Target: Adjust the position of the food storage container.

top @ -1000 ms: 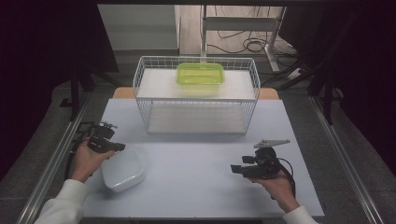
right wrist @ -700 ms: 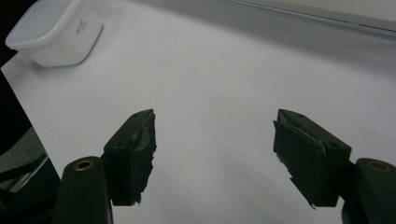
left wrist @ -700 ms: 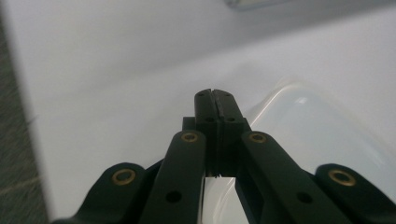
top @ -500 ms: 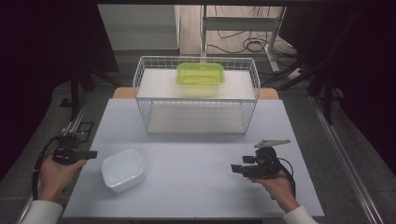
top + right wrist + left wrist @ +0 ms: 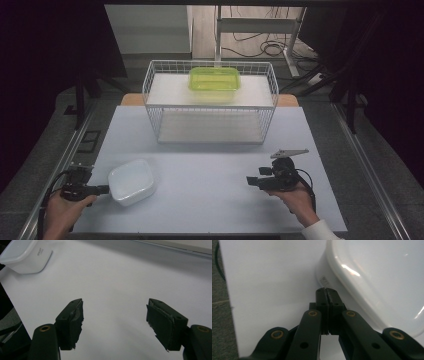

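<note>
1. The white tub (image 5: 384, 277) is glossy plastic, smooth, with light streaks on its surface.
2. The table (image 5: 210, 175) has a matt white top, smooth like laminate.
3. The basket (image 5: 210, 107) is thin white-coated metal wire.
4. The green box (image 5: 214, 82) is translucent plastic with a slight shine.
5. The left gripper (image 5: 327, 293) is matt black plastic with brass-coloured rivets.
6. The right gripper (image 5: 115, 322) carries dull, rubbery pads (image 5: 75, 325) with ragged edges.
</note>
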A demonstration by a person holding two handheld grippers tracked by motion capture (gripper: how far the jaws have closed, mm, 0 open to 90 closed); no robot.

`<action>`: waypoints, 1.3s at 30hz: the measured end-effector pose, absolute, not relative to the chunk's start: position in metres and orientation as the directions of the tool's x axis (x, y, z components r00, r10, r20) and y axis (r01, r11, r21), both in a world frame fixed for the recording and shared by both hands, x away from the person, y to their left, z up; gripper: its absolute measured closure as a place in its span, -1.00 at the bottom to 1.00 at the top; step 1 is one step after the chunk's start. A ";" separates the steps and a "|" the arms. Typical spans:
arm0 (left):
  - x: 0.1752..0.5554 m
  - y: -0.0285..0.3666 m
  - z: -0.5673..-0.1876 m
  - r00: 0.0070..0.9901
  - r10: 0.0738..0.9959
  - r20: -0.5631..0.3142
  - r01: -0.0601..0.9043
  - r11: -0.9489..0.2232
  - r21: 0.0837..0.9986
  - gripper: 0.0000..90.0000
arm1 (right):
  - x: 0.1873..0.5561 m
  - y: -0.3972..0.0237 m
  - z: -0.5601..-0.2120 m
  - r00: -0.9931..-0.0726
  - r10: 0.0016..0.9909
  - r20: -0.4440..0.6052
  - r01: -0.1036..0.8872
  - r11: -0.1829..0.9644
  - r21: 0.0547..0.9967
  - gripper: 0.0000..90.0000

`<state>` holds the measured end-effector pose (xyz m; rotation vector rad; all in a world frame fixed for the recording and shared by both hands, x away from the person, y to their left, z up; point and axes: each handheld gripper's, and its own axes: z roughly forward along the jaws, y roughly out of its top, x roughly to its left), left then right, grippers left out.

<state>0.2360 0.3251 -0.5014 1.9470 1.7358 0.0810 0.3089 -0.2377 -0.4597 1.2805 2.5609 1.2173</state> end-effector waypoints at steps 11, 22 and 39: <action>0.257 0.315 -0.503 0.187 0.939 -0.288 0.910 -0.055 0.410 0.99 | 0.308 -0.240 -0.458 -0.657 0.695 0.291 0.663 0.349 0.662 -0.35; 0.272 0.286 -0.502 0.234 0.926 -0.297 0.903 -0.094 0.420 0.99 | 0.307 -0.240 -0.457 -0.662 0.694 0.285 0.657 0.353 0.666 -0.35; 0.279 0.241 -0.504 0.295 0.905 -0.305 0.890 -0.145 0.431 0.98 | 0.306 -0.242 -0.454 -0.666 0.693 0.274 0.641 0.345 0.685 -0.35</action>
